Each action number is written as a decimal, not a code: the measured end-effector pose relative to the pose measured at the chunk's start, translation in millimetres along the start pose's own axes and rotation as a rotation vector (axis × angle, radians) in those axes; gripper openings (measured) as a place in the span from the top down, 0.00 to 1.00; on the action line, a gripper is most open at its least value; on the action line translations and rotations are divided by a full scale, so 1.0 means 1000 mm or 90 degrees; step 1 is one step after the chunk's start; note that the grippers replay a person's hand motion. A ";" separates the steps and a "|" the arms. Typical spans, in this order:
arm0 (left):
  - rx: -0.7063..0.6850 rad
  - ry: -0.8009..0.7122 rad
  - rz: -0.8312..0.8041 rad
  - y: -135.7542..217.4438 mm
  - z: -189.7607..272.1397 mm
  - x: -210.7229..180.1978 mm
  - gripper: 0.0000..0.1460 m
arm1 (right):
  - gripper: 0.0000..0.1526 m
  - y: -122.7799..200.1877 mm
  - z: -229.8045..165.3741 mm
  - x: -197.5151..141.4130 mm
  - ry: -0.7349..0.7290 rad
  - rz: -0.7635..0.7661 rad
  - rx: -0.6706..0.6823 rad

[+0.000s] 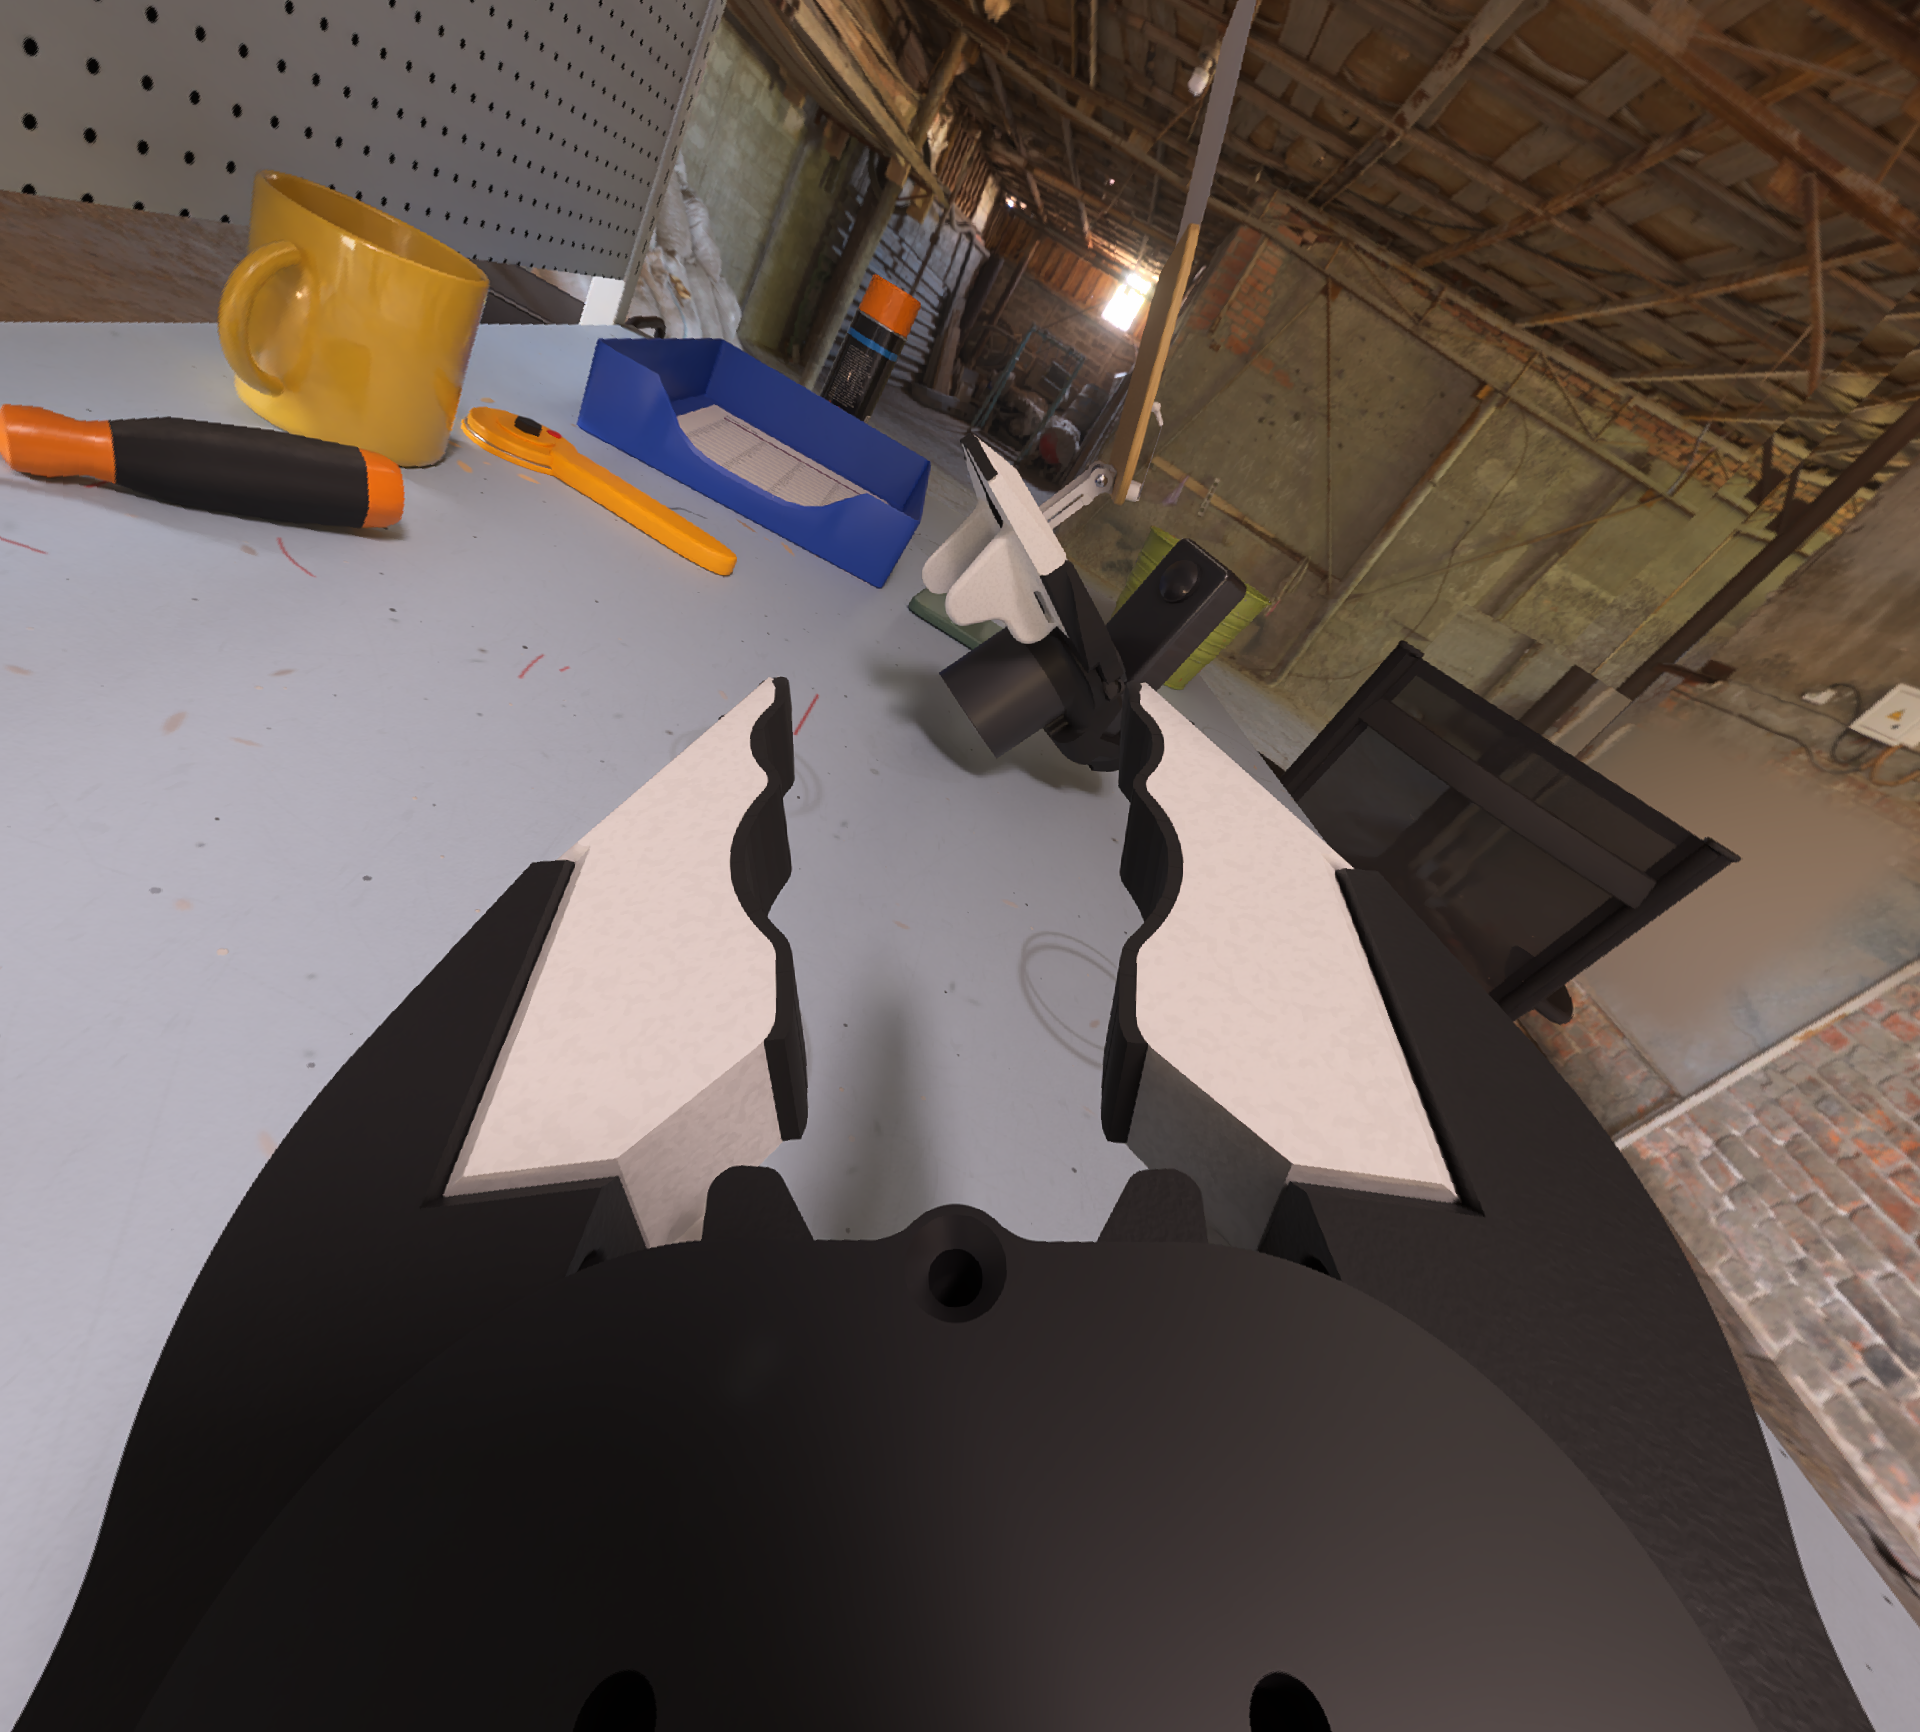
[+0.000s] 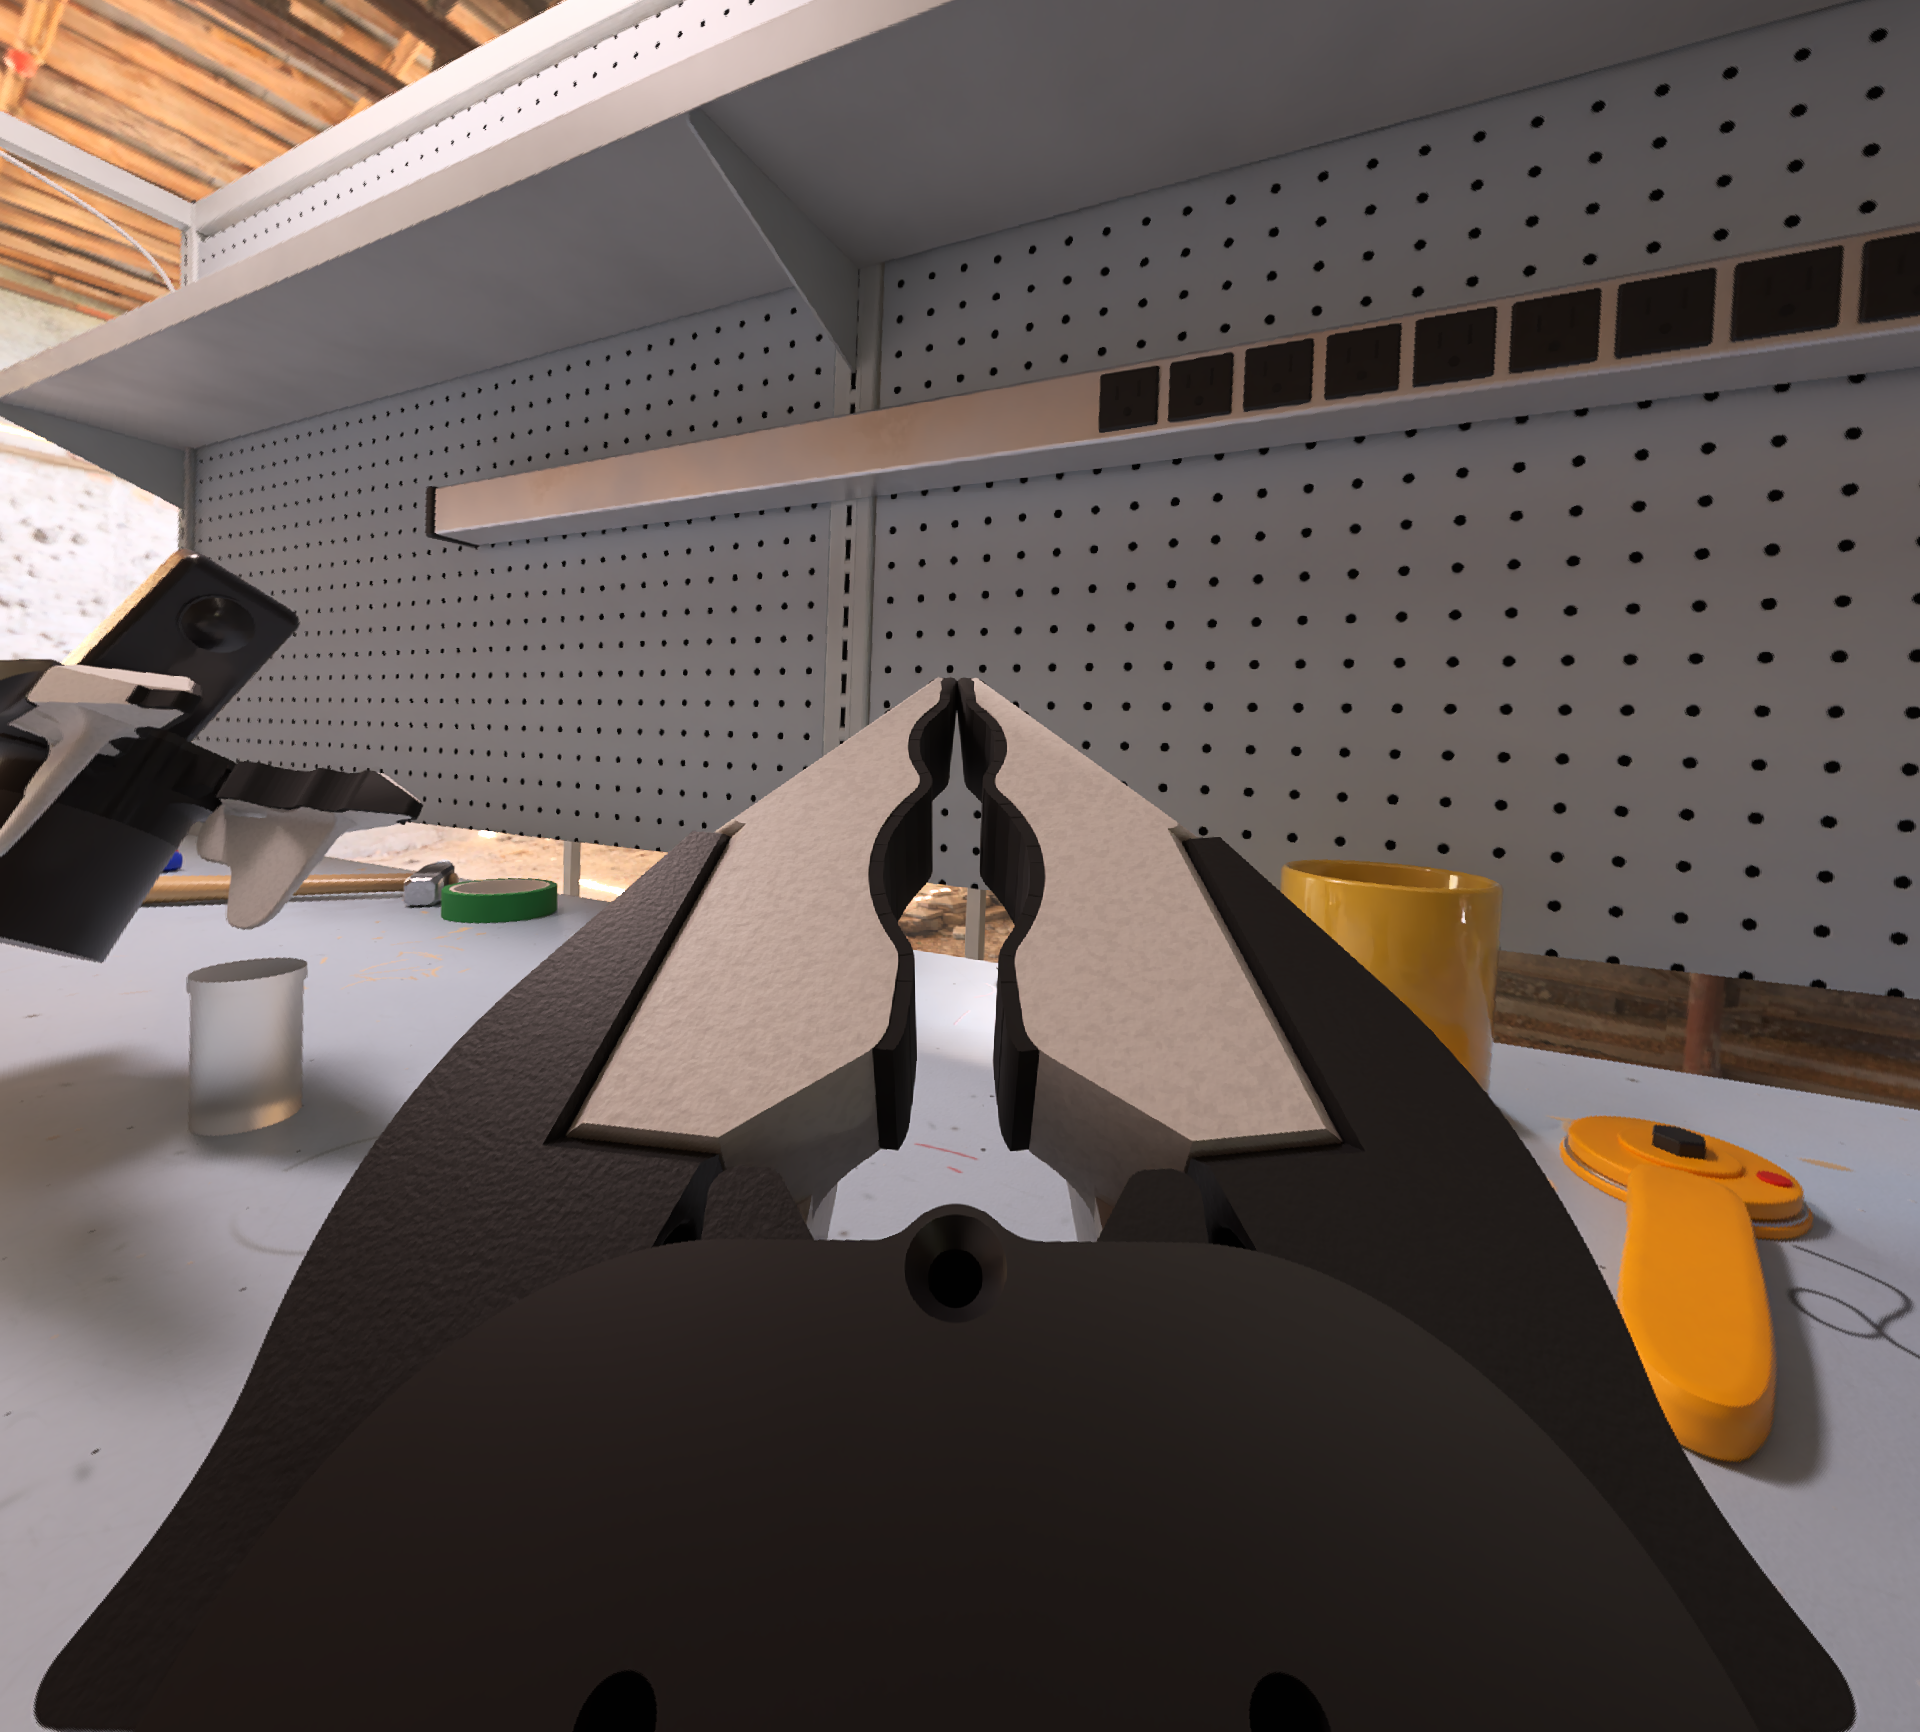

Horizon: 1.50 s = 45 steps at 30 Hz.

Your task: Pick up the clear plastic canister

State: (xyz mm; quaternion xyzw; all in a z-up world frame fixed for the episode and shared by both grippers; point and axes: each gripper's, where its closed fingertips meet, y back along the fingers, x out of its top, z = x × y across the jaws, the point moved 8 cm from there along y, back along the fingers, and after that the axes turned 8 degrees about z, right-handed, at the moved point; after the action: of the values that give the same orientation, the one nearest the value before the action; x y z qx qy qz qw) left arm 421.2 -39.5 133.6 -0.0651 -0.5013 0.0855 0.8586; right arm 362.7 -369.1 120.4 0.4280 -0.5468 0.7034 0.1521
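The clear plastic canister (image 2: 246, 1048) stands upright on the grey bench top (image 2: 125, 1267), at the left of the right wrist view. It does not clearly show in the left wrist view. My left gripper (image 1: 961, 706) is open and empty, above bare bench; in the right wrist view (image 2: 301, 747) it hovers above the canister, apart from it. My right gripper (image 2: 956, 690) is shut and empty, pointing at the pegboard, right of the canister. It also shows in the left wrist view (image 1: 982, 456).
A yellow mug (image 2: 1392, 955), an orange rotary cutter (image 2: 1683, 1267), an orange-and-black screwdriver (image 1: 208, 467) and a blue tray (image 1: 748, 456) lie toward the pegboard (image 2: 1351, 643). A green tape roll (image 2: 497, 900) and a hammer (image 2: 426, 882) lie behind the canister. A shelf (image 2: 935, 72) overhangs.
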 end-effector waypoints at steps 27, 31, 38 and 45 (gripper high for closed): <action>0.091 -0.149 -0.064 0.031 -0.009 0.021 0.41 | 1.00 0.001 0.000 0.002 -0.004 0.009 0.003; 0.130 -0.181 -0.072 0.046 -0.008 0.029 0.41 | 1.00 0.001 0.001 0.002 -0.009 0.011 0.003; 0.174 -0.200 -0.163 0.078 -0.010 0.020 0.49 | 1.00 0.002 0.001 0.003 -0.016 0.015 0.001; 0.134 -0.124 -0.296 0.059 -0.020 -0.012 0.49 | 1.00 0.001 0.000 0.003 -0.011 0.013 0.003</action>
State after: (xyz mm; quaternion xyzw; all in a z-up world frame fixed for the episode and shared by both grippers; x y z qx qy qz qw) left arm 427.6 15.3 102.2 0.1498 -0.5712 -0.0563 0.8051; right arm 360.5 -370.5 121.9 0.4289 -0.5508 0.7023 0.1395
